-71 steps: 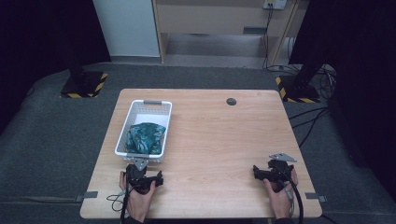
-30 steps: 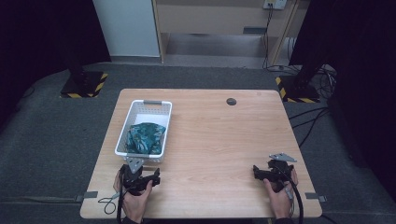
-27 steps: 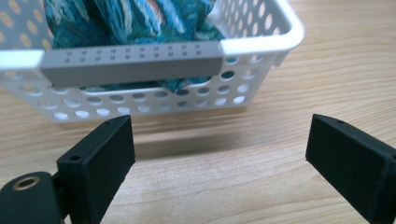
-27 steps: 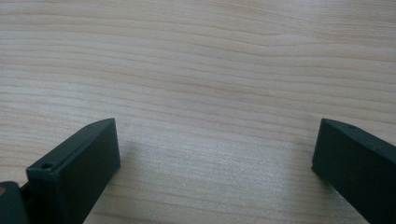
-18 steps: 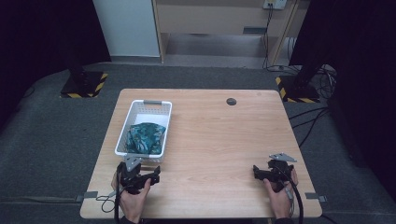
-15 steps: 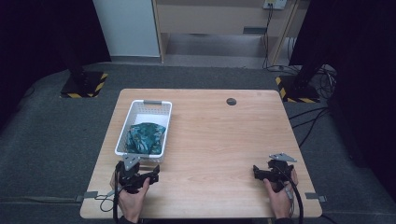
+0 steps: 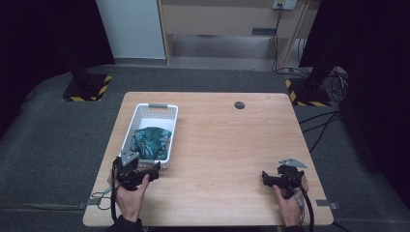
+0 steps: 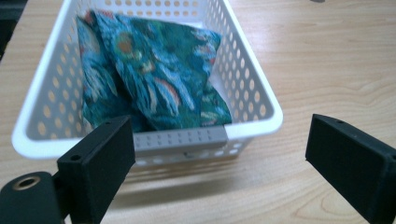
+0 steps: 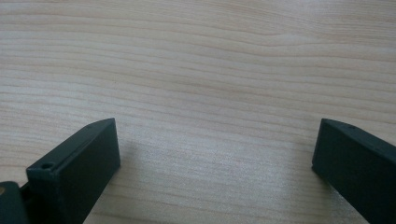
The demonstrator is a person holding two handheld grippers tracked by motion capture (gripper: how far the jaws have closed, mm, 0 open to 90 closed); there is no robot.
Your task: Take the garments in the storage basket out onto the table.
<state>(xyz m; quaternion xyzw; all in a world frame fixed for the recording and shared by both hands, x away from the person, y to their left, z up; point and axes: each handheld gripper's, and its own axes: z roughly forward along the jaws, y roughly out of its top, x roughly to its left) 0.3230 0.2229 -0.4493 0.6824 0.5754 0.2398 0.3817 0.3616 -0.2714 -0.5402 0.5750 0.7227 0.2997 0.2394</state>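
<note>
left tongs (image 8: 219, 158): spread wide, empty, just short of white basket (image 8: 261, 93) holding teal cloth (image 8: 159, 74) | right tongs (image 9: 215, 158): spread wide, empty, over bare bench (image 9: 196, 60)

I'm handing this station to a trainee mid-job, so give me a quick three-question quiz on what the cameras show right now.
1. True or false: the left gripper has its jaws closed on the white basket.
2. What lies inside the basket?
A. a blue-green patterned cloth
B. a stack of plates
C. a coil of cable
3. Fill in: the right gripper hangs open over bare ____, near the table's front right corner.

Key
1. False: the jaws stand wide apart just short of the basket's near end, touching nothing.
2. A: the cloth lies bunched in the basket.
3. wood.
</note>
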